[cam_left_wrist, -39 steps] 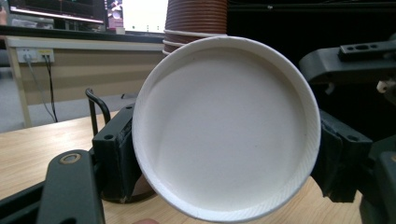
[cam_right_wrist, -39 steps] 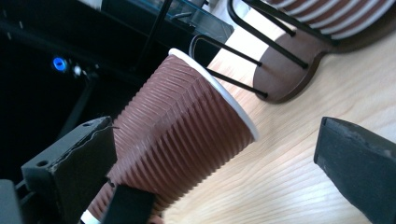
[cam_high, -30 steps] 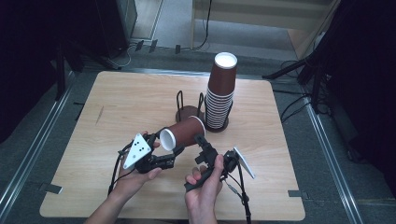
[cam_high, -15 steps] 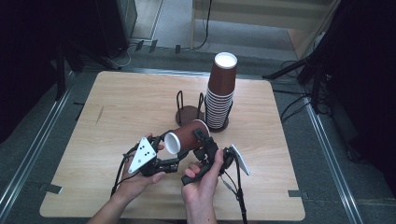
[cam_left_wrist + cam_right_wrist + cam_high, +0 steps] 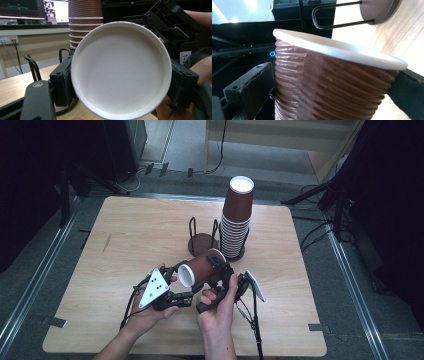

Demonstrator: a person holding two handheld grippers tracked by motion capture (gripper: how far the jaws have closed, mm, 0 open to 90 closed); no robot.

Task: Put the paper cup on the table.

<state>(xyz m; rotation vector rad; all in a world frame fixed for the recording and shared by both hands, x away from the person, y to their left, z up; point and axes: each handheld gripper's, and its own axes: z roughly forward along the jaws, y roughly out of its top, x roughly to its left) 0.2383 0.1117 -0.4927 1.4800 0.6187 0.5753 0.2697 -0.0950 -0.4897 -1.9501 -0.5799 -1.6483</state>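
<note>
While it hangs above the near middle of the table (image 5: 125, 235), the brown paper cup (image 5: 200, 268) lies on its side, long axis running left to right, white open mouth facing left at the left gripper (image 5: 175, 297). The right gripper (image 5: 220, 270) is clamped on its ribbed wall; the left gripper's jaws are clenched beside the rim, though whether they pinch it I cannot tell. Just beyond stand an empty wire holder (image 5: 202, 241) and, to its right, a tall stack of cups (image 5: 236, 217).

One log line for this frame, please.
right gripper: jaws shut on paper cup, held sideways above table | left gripper: jaws shut, facing cup mouth | cup stack: upright behind
</note>
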